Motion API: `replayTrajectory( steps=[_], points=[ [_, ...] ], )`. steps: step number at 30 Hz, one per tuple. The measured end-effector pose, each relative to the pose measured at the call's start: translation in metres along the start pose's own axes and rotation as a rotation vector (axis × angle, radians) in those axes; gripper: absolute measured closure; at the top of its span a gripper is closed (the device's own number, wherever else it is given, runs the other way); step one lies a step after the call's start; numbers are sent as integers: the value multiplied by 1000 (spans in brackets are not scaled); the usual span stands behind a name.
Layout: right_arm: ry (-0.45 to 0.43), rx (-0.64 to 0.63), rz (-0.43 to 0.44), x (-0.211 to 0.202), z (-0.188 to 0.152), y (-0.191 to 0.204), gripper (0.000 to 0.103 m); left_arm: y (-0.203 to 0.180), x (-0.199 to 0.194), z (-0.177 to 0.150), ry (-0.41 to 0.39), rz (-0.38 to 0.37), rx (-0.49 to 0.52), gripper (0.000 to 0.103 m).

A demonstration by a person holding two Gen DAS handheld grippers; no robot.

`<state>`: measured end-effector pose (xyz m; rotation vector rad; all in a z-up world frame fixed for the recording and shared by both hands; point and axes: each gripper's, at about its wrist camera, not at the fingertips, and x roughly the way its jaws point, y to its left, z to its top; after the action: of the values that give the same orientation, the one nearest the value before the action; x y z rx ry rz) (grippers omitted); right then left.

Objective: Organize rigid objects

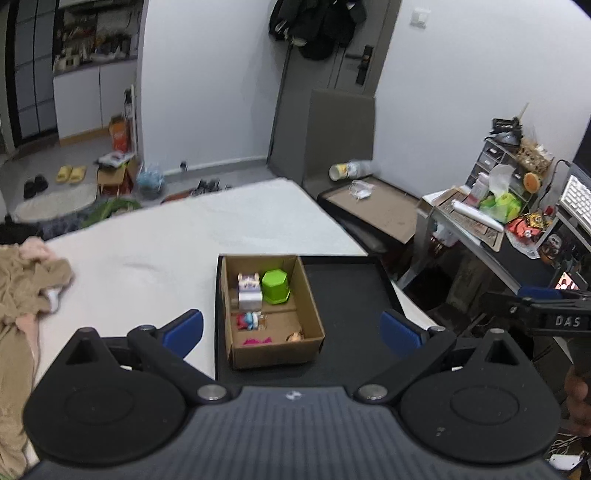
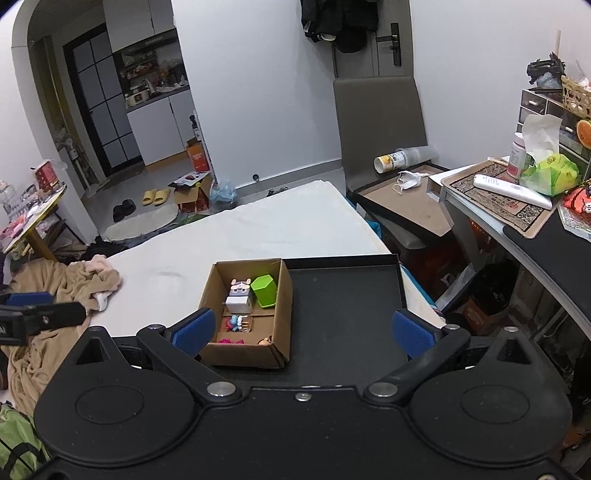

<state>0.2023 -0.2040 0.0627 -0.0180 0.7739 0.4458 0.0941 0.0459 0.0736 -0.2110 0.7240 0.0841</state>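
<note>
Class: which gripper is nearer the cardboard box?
Left, slightly. The left gripper hangs open right over the cardboard box; the right gripper centres over the black tray beside it.

A lived-in home, apparently a small flat, is showing itself here. A white mattress [image 2: 258,229] is taking up the middle of the room, with a beige blanket [image 2: 55,295] lying crumpled at its edge. Dark coats [image 2: 332,18] are hanging by a door, and yellow slippers [image 2: 155,196] are sitting on the floor beside black ones. A kitchen nook [image 2: 155,85] with crowded shelves is opening off at the back. At the right, a cluttered desk [image 2: 498,206] is carrying a tissue box [image 2: 546,170] and a remote control [image 2: 511,190], and a padded chair [image 2: 380,118] is standing close by.
</note>
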Motion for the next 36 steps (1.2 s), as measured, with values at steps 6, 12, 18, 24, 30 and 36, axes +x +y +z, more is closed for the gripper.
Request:
replayTrajectory(
  steps=[6, 12, 18, 24, 30, 36],
  points=[
    [1, 25, -1, -4, -2, -1, 0, -10, -2, -2, 6, -7, 28, 2],
    [-4, 31, 12, -6, -3, 1, 0, -13, -2, -4, 9, -5, 37, 2],
    [1, 17, 13, -4, -2, 6, 0, -12, -3, -4, 8, 4, 44, 2],
    [6, 14, 12, -2, -2, 6, 0, -12, -2, -4, 10, 4, 48, 2],
    [6, 21, 1, -1, -2, 5, 0, -13, -1, -4, 12, -3, 51, 2],
    [5, 26, -13, -3, -3, 3, 0, -13, 1, -4, 13, -5, 54, 2]
  ],
)
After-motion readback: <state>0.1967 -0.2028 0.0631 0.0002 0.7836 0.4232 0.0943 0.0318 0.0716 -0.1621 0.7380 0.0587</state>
